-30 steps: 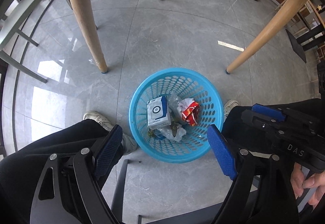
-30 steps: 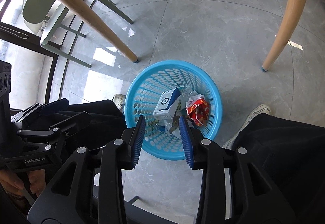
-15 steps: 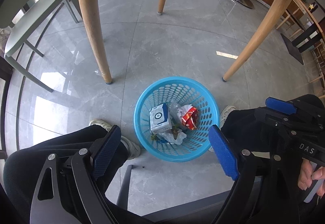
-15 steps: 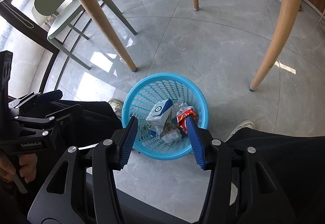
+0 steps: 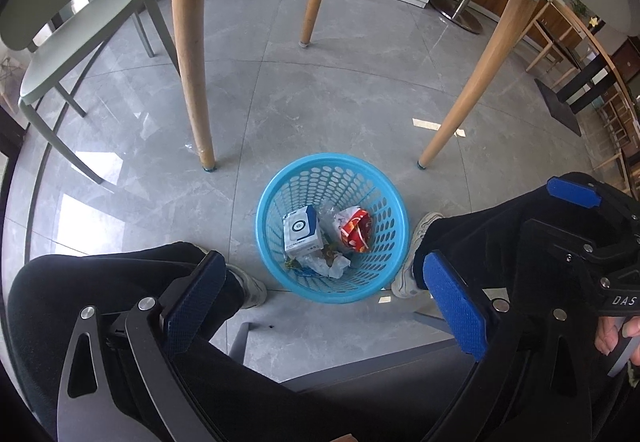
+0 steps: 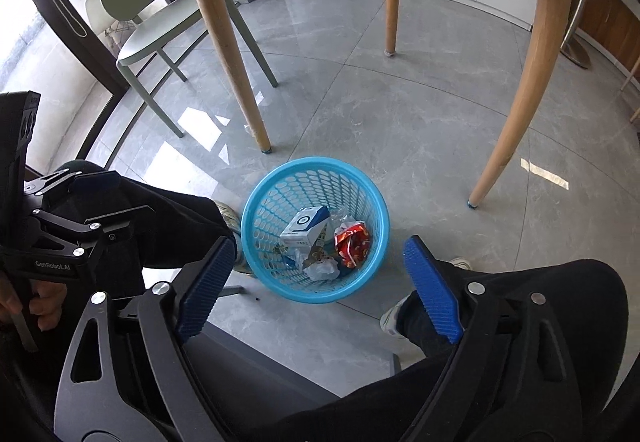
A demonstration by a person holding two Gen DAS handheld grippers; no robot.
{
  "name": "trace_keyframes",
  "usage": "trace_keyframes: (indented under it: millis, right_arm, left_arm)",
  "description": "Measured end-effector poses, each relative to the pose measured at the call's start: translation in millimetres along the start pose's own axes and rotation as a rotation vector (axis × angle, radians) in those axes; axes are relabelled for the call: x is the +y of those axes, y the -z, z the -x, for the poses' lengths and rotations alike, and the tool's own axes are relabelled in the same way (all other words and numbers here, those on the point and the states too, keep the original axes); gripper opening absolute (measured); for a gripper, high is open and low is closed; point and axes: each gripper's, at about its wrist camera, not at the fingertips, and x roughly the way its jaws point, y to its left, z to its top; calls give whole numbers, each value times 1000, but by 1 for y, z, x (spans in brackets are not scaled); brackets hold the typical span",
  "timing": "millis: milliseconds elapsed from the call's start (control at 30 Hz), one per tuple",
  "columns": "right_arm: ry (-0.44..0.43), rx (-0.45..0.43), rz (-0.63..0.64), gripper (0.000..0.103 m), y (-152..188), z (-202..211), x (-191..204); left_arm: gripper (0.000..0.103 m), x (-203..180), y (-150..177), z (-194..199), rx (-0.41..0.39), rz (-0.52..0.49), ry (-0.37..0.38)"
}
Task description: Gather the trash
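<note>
While both tongs hang above the floor pointing steeply down, nothing sits between either pair of pads. Left-wrist view, going left to right: pale green chair (image 5: 60, 37) at upper left, three wooden table legs across the top w/ the nearest one (image 5: 192, 53) left of centre, grey tiled floor (image 5: 328, 113) below them. Left tongs (image 5: 320, 286) fill the bottom of the frame, jaws opening and spread wide, empty. Blue basket (image 5: 374, 284) stands on the floor at centre, between the person's two shoes. Inside it: white-and-blue box (image 5: 301, 234) on the left side, crumpled clear plastic (image 5: 326, 266) low in the middle, red wrapper (image 5: 356, 232) on the right. Black trouser legs (image 5: 100, 278) run in from lower left and from the right. At far right edge, the other tool's blue pad and a hand on its handle.

Right-wrist view: left tool and hand at far left, then right tongs (image 6: 320, 274) w/ jaws opening, wide apart, holding nothing. Basket appears between the pads in frame but lies well below, on the floor.
</note>
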Motion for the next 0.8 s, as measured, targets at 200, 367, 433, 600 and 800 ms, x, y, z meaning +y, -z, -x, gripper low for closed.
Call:
trace_keyframes:
  millis: [200, 367, 433, 600, 800]
  right_arm:
    - [0, -19, 3, 94, 7, 8, -2]
    - [-6, 1, -7, 94, 6, 3, -3]
    - [-12, 6, -6, 94, 6, 2, -2]
    - [-18, 21, -12, 94, 8, -1, -4]
    - [-32, 37, -23, 94, 9, -4, -4]
  left_arm:
    - [97, -9, 4, 6, -23, -50, -38]
    - [97, -11, 4, 5, -20, -62, -48]
    - [97, -10, 5, 5, -19, -62, -48]
    - [97, -10, 5, 0, -9, -54, -57]
    - [97, -9, 7, -2, -7, -58, -55]
